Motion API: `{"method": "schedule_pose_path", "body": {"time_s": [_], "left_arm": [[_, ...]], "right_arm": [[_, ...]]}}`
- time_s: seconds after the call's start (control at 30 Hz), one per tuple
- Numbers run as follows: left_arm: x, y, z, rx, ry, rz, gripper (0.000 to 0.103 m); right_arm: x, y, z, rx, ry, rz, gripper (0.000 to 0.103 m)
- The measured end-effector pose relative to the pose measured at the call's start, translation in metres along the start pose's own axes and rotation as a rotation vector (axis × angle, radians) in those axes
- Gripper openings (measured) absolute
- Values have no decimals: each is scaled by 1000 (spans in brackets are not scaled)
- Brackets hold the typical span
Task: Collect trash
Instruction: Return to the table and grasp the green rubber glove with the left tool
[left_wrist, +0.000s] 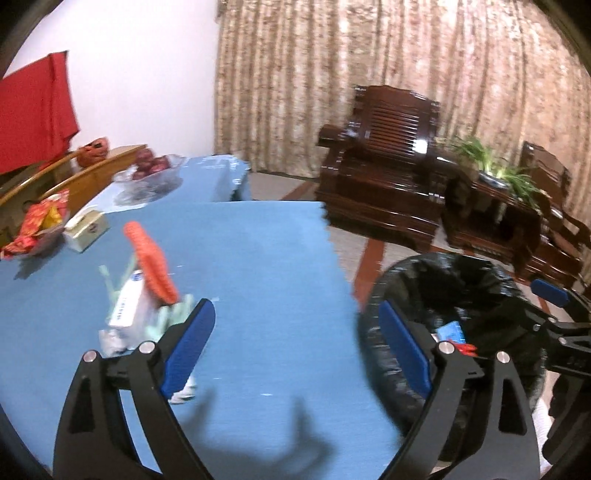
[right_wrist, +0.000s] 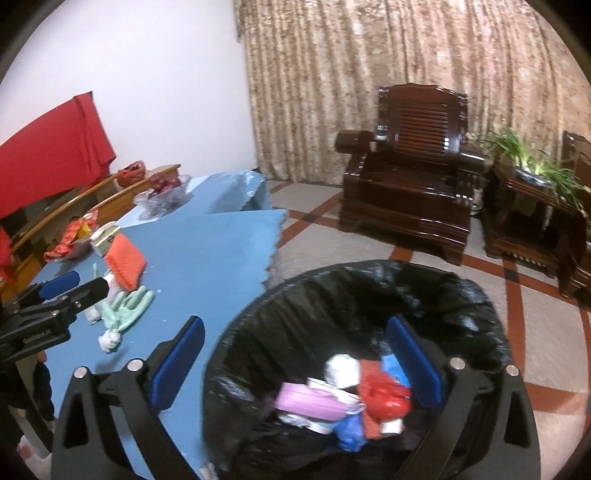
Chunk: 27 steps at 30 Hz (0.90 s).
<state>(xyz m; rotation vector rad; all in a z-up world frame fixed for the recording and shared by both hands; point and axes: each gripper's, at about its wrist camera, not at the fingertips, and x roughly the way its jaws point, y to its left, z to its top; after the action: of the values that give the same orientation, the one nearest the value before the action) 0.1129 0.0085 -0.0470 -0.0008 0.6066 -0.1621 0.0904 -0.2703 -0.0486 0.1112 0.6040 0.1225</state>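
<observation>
A: Near first. Right gripper (right_wrist: 295, 363) hangs over the bin (right_wrist: 472, 291), fingers (right_wrist: 413, 363) spread wide, nothing between them. Collected trash (right_wrist: 343, 398) sits in the black liner right below.

B: Left gripper (left_wrist: 295, 341)?

A: Fingers (left_wrist: 188, 339) released too, empty. It's over the blue worktop (left_wrist: 258, 258), with the bin's rim just behind its right-hand finger.

B: What's left to collect?

A: A small pile (left_wrist: 144, 295) on the worktop: pale green glove, crumpled white wad, a white packet, an orange ridged piece on top. It lies left of and just past the left-hand finger, touching that finger in the picture, though blur hides real contact.

B: Long axis?

A: Runs away from the camera, slanting left toward the tissue box (left_wrist: 86, 230) beyond.

B: Nearer hand?

A: The left, I'd judge. The right sits across the bin, well apart from the pile.
</observation>
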Motion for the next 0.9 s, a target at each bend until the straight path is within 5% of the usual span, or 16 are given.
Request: {"method": "schedule_pose_path", "body": {"time_s": [0.37,0.9], "left_arm": [[23,74,-27,-79,67,151,85],[85,115,-56,-139,203,201,77]], "right_arm": [[40,55,0,-44,5,84,97],[108,113,-2,-124,72,171,97]]}}
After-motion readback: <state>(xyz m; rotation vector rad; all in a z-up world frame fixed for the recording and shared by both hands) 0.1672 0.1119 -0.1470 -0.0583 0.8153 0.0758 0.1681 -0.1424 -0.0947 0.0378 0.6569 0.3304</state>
